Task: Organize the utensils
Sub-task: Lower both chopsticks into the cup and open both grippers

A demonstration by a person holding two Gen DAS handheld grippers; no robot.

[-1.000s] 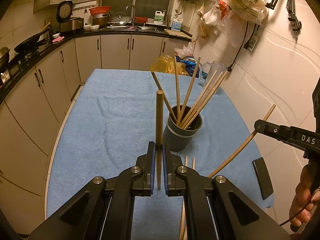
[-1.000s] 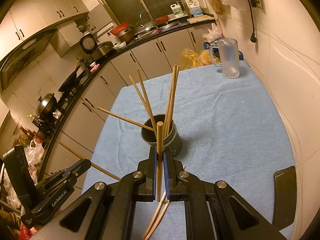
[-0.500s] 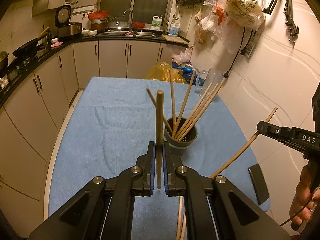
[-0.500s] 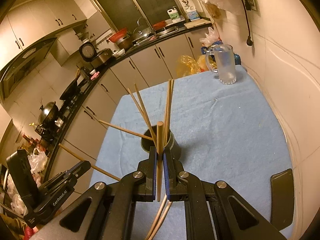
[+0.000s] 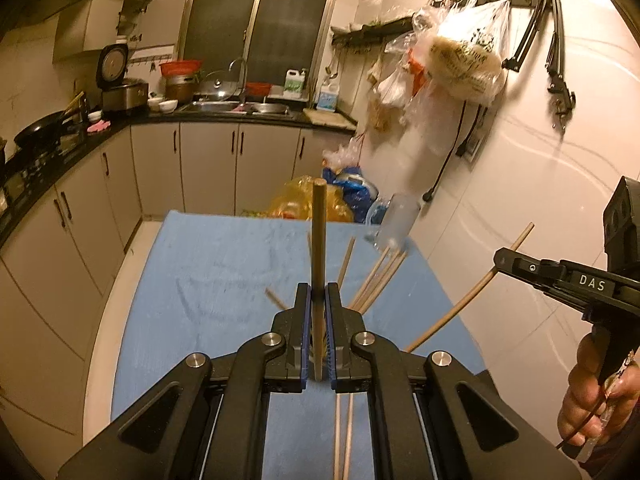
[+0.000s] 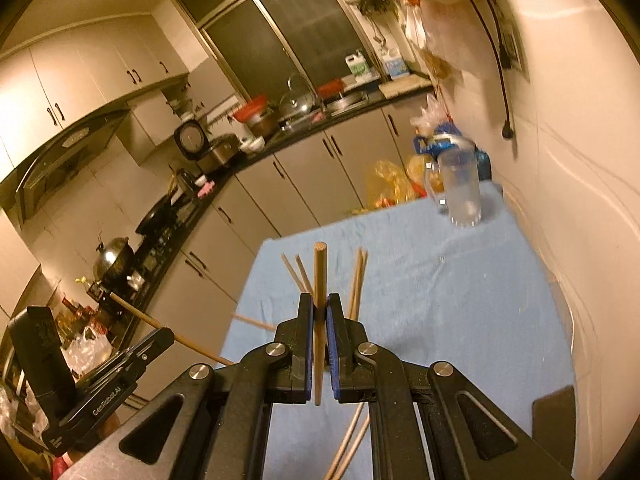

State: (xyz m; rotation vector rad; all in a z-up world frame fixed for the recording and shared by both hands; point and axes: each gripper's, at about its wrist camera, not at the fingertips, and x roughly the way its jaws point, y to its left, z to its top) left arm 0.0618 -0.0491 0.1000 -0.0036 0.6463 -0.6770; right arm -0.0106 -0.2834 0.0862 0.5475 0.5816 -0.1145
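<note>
My left gripper (image 5: 319, 292) is shut on a wooden chopstick (image 5: 319, 240) that stands upright between its pads. My right gripper (image 6: 319, 302) is shut on another wooden chopstick (image 6: 319, 280), also upright. Several chopsticks (image 5: 376, 276) fan out behind the left fingers; the grey holder they stand in is hidden by both grippers. The same bundle (image 6: 357, 276) shows past the right fingers. Two loose chopsticks (image 5: 344, 432) lie on the blue cloth (image 5: 224, 264) under the left gripper. The right gripper and its chopstick also show in the left view (image 5: 500, 262).
A glass mug (image 6: 460, 188) stands at the table's far right corner near the wall. A black flat object (image 6: 554, 404) lies at the table's near right edge. Plastic bags (image 5: 320, 200) sit beyond the far edge. Kitchen counters run along the left.
Both grippers have risen and tilted upward with their chopsticks; the holder has dropped out of sight behind the fingers, leaving only the chopstick tips showing.
</note>
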